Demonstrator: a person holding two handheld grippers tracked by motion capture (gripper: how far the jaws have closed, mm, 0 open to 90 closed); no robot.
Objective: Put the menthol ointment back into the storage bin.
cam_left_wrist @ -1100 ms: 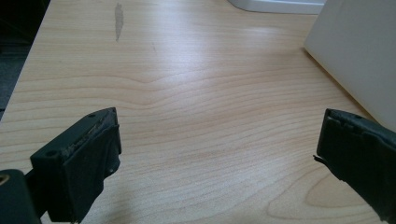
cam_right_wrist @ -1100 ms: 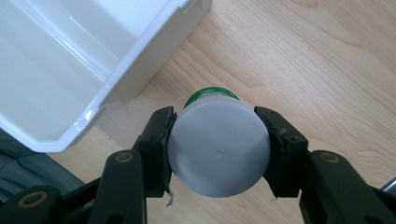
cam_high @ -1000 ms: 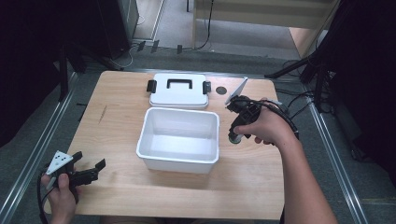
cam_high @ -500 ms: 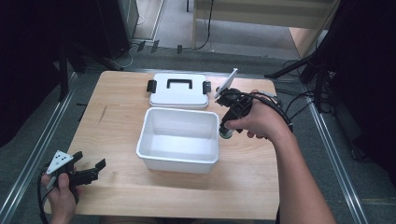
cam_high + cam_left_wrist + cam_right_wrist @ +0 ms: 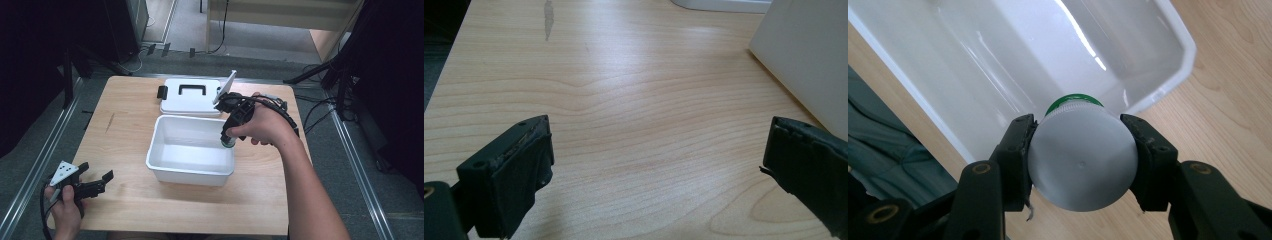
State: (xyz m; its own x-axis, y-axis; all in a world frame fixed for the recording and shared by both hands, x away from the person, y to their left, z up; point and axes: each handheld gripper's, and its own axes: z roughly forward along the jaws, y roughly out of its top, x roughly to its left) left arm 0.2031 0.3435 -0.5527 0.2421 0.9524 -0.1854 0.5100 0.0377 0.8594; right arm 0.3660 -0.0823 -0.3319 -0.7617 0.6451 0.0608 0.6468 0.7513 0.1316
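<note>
Left claw (image 5: 95,182) idle, jaws wide apart, nothing held, low over the wooden bench (image 5: 125,135). Right claw (image 5: 1080,150) clamped on a white-capped green bottle (image 5: 1082,157) directly above the white bin's (image 5: 190,150) right rim; likely placing step, next lower and release inside. Lid (image 5: 190,96) beyond bin; dark room.

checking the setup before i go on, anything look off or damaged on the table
Nothing spilled or broken. One oddity: a grey smudge marks the wooden table near its left edge. The white bin sits upright, its lid flat behind it.
</note>
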